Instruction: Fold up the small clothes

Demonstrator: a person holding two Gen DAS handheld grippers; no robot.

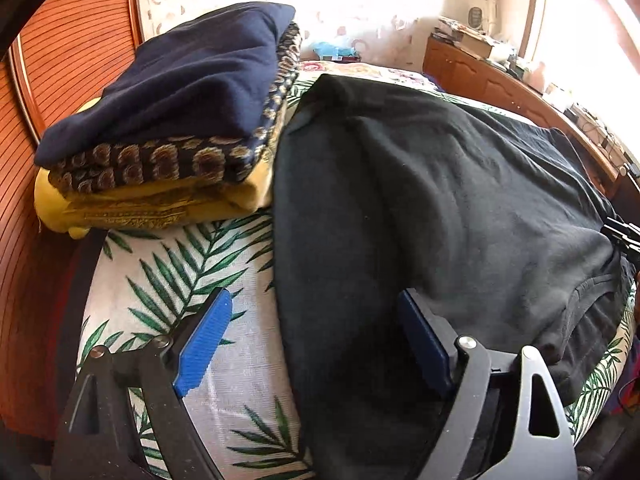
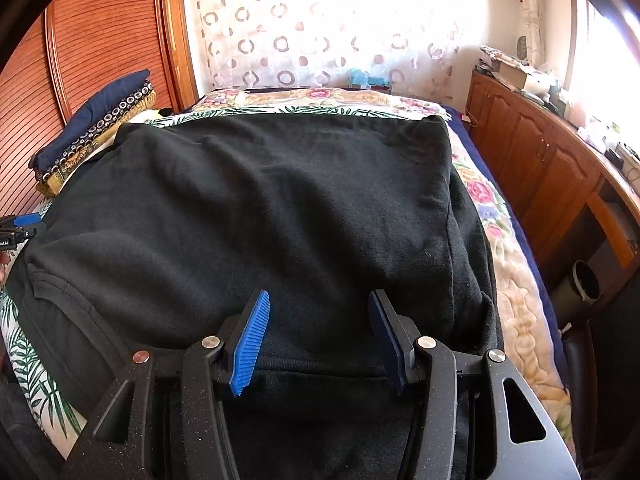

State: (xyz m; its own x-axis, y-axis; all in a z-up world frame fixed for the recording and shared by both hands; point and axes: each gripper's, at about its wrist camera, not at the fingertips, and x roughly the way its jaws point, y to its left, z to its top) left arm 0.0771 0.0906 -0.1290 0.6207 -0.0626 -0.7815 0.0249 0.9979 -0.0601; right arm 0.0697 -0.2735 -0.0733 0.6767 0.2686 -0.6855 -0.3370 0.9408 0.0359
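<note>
A black garment [image 1: 440, 184] lies spread flat on the bed and fills most of the right wrist view [image 2: 280, 200]. My left gripper [image 1: 314, 294] stands wide open over the garment's left edge, one blue pad [image 1: 202, 344] above the leaf-print sheet, the other above the black cloth. Nothing is pinched between them. My right gripper [image 2: 318, 294] is open above the near part of the garment, close to a fold line, with black cloth showing beneath the gap. Each gripper shows at the edge of the other's view: the right gripper [image 1: 624, 236] and the left gripper [image 2: 20, 226].
A stack of folded clothes [image 1: 180, 80], navy on top of patterned and yellow pieces, sits on the bed's far left by a wooden slatted door [image 1: 60, 80]. The leaf-print sheet [image 1: 180, 272] and a floral quilt [image 2: 516, 280] cover the bed. A wooden cabinet [image 2: 540, 160] runs along the right.
</note>
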